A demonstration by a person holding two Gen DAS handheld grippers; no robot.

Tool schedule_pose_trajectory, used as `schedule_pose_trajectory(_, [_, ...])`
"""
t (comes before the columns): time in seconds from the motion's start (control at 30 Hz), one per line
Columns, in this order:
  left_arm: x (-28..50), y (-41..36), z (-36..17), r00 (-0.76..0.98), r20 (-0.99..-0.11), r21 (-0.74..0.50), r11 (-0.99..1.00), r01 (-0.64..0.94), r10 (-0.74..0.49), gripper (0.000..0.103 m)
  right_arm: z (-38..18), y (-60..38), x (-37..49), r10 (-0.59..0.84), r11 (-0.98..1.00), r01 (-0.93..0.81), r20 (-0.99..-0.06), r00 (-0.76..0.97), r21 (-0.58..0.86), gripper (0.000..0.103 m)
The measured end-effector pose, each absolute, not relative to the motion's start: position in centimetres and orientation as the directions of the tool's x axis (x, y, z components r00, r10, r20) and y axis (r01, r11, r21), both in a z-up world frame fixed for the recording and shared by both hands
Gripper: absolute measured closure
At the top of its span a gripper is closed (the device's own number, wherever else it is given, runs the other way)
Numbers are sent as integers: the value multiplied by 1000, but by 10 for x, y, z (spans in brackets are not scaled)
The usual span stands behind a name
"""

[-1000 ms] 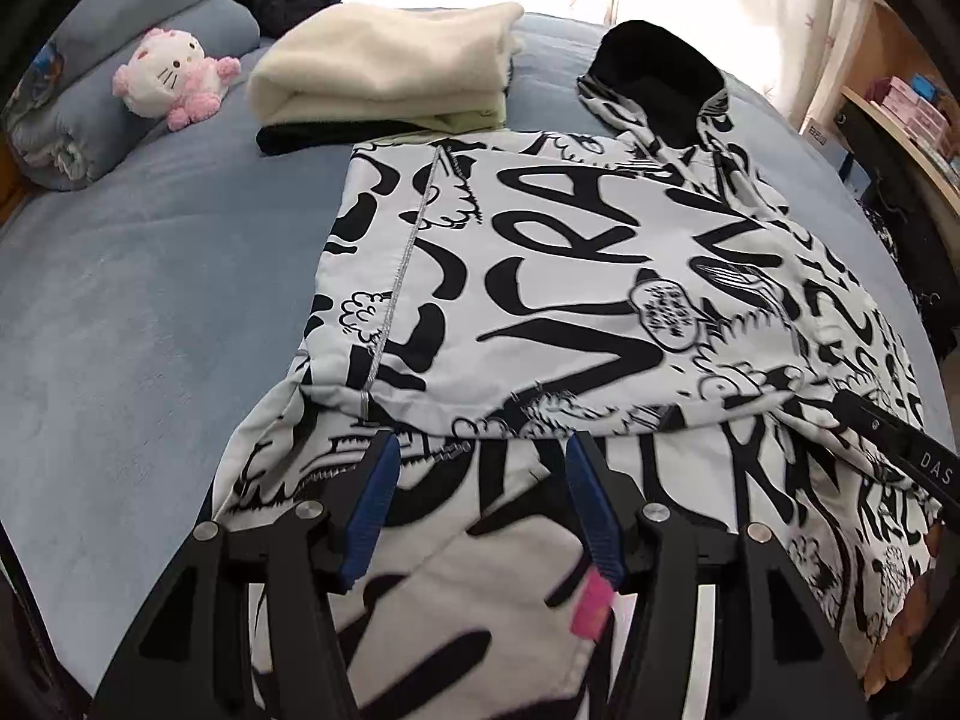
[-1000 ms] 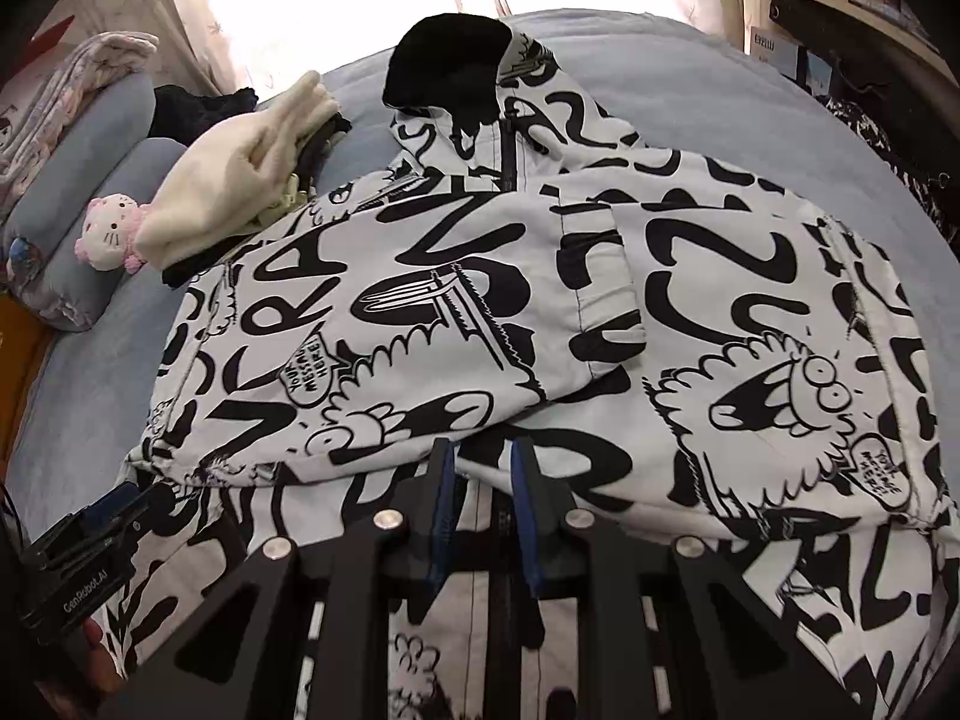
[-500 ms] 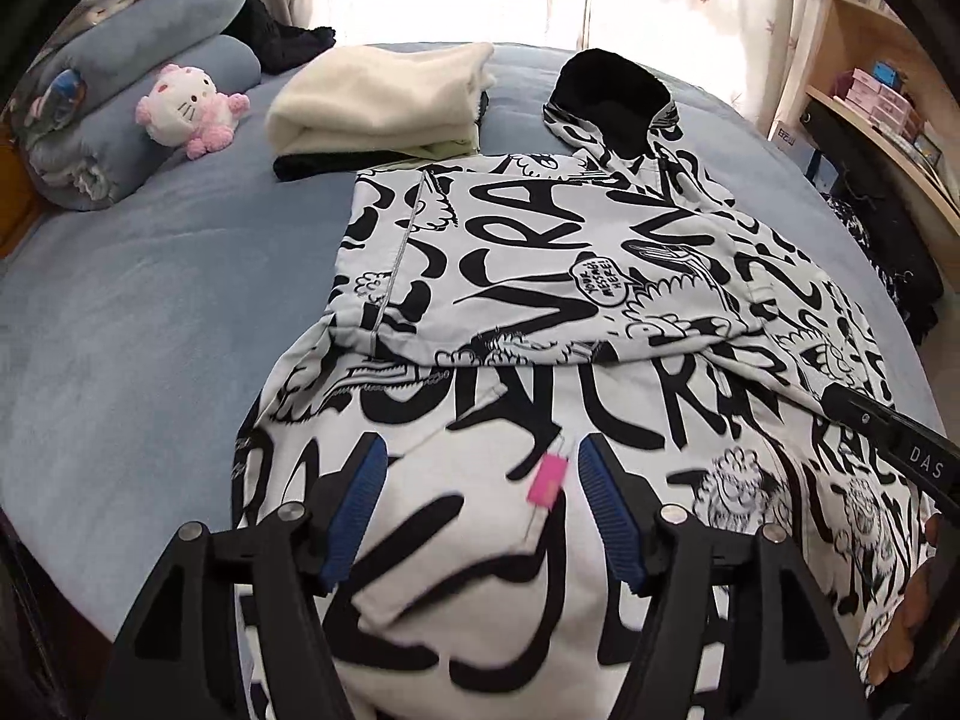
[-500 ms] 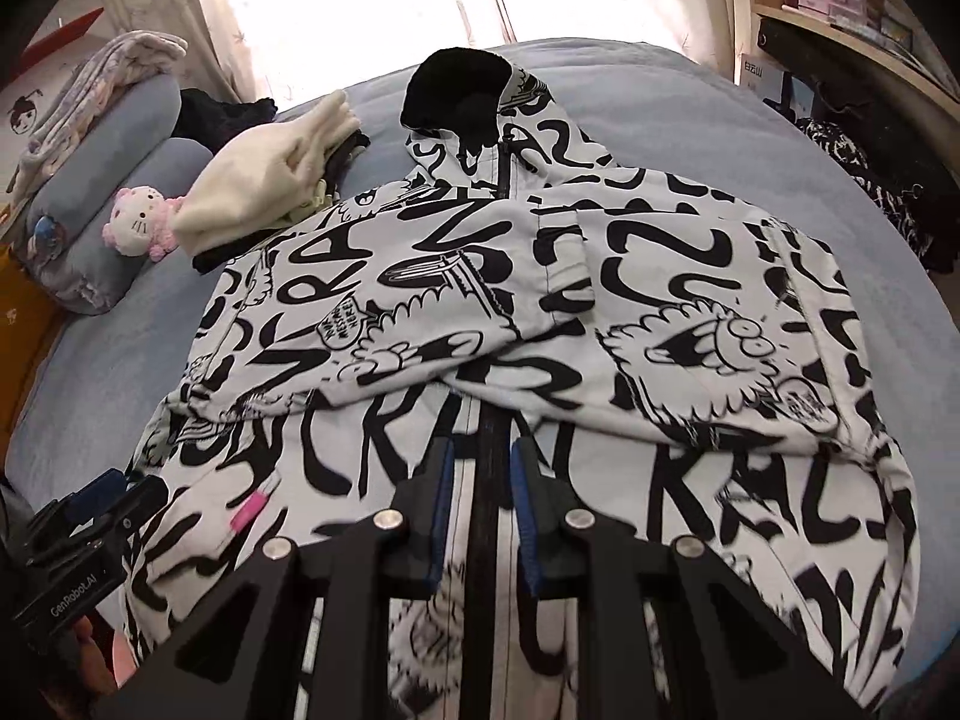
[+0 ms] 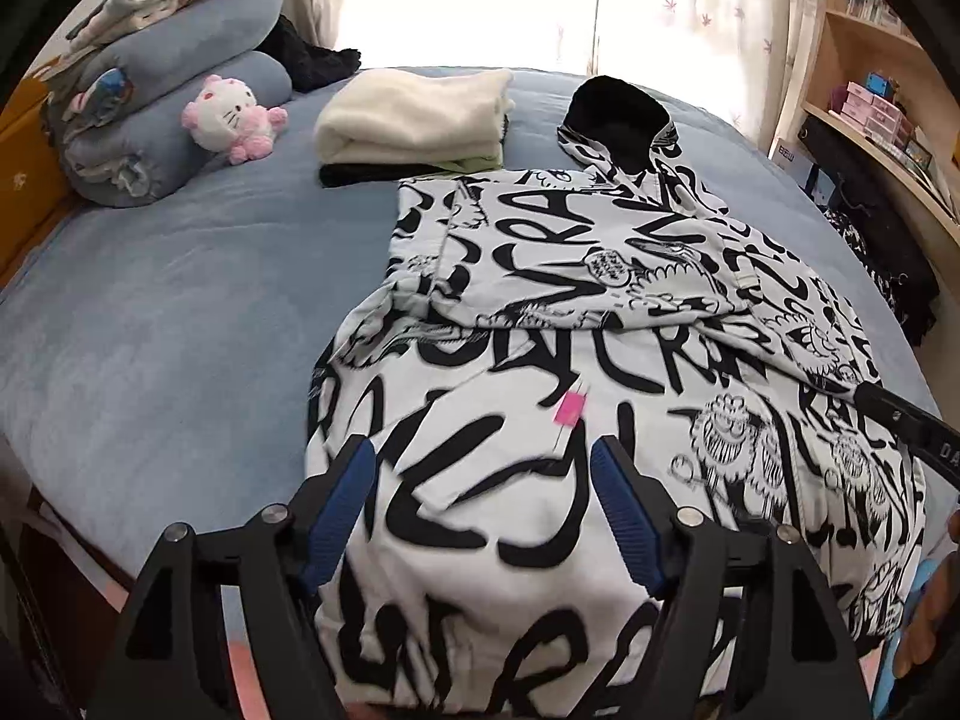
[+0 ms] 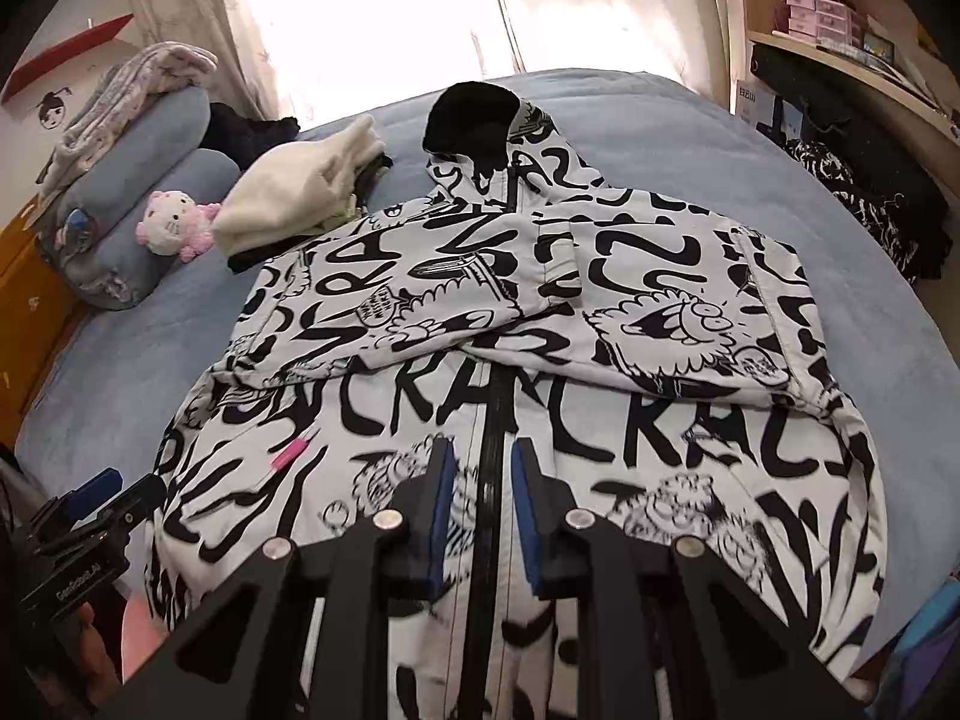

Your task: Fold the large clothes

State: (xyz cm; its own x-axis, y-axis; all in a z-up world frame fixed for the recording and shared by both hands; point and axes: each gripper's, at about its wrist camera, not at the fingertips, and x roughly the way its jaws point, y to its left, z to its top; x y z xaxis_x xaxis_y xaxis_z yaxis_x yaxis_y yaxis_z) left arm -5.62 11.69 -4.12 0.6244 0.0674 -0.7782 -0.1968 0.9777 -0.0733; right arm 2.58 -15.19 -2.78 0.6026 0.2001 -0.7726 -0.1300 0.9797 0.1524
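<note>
A black-and-white graffiti-print hoodie (image 5: pixel 600 300) lies front up on the blue bed (image 5: pixel 180 312), its black-lined hood (image 5: pixel 618 120) at the far end. Both sleeves are folded across the chest (image 6: pixel 510 312). A pink tag (image 5: pixel 569 407) sits on the lower left panel. My left gripper (image 5: pixel 480 444) hovers over that panel near the hem, its jaws opening wide and pressing on nothing. My right gripper (image 6: pixel 481 443) hangs above the black zipper (image 6: pixel 489 420) with a narrow gap between its blue pads (image 6: pixel 441 498) and nothing held.
A folded cream garment stack (image 5: pixel 414 120) lies beyond the hoodie's left shoulder. A pink-and-white plush cat (image 5: pixel 231 117) leans on rolled blue pillows (image 5: pixel 174 84). Wooden shelves (image 5: pixel 876 120) and a dark patterned garment (image 6: pixel 858 210) stand right of the bed. The bed's near edge runs below the hem.
Both grippers have drawn back from the folded sleeves toward the hem and risen, bringing the lower hoodie into view. The left jaws have spread wider; the right jaws keep the same gap.
</note>
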Motion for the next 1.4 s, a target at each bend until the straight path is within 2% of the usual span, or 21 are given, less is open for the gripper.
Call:
schedule_pose_trajectory(0.07, [-67, 120, -44, 624, -779, -73, 976, -203, 72, 30, -28, -153, 15, 204, 979, -133, -765, 611, 155, 79])
schedule_pose_trajectory(0.13, [-76, 123, -48, 623, -779, -73, 975, -212, 77, 30, -29, -156, 5, 204, 979, -129, -760, 617, 158, 70])
schedule_pose_trajectory(0.3, [-91, 137, -53, 609, -789, -89, 964, -249, 85, 30, -24, -154, -10, 238, 971, -137, -768, 595, 195, 70])
schedule_pose_trajectory(0.37, [-98, 144, -56, 601, -795, -96, 960, -262, 85, 23, -17, -153, -18, 249, 969, -152, -759, 601, 197, 69])
schedule_pose_trajectory(0.5, [-109, 161, -65, 582, -812, -143, 953, -266, 41, 19, -12, -163, -35, 235, 972, -154, -756, 611, 177, 58])
schedule_pose_trajectory(0.7, [-118, 180, -81, 552, -833, -217, 943, -253, -43, 19, -29, -216, -56, 202, 979, -120, -801, 564, 163, 58])
schedule_pose_trajectory(0.83, [-122, 188, -87, 554, -831, -225, 944, -242, -56, 19, -37, -260, -56, 181, 982, -51, -818, 546, 184, 58])
schedule_pose_trajectory(0.97, [-120, 200, -100, 522, -848, -253, 935, -247, -91, 19, -41, -298, -45, 223, 967, 0, -842, 492, 256, 58])
schedule_pose_trajectory(1.13, [-114, 203, -123, 472, -870, -282, 928, -243, -141, 19, -49, -326, -57, 130, 991, -20, -903, 410, 133, 58])
schedule_pose_trajectory(1.4, [-108, 199, -133, 471, -863, -310, 926, -214, -180, 19, -103, -336, -70, 192, 981, -20, -937, 292, 195, 58])
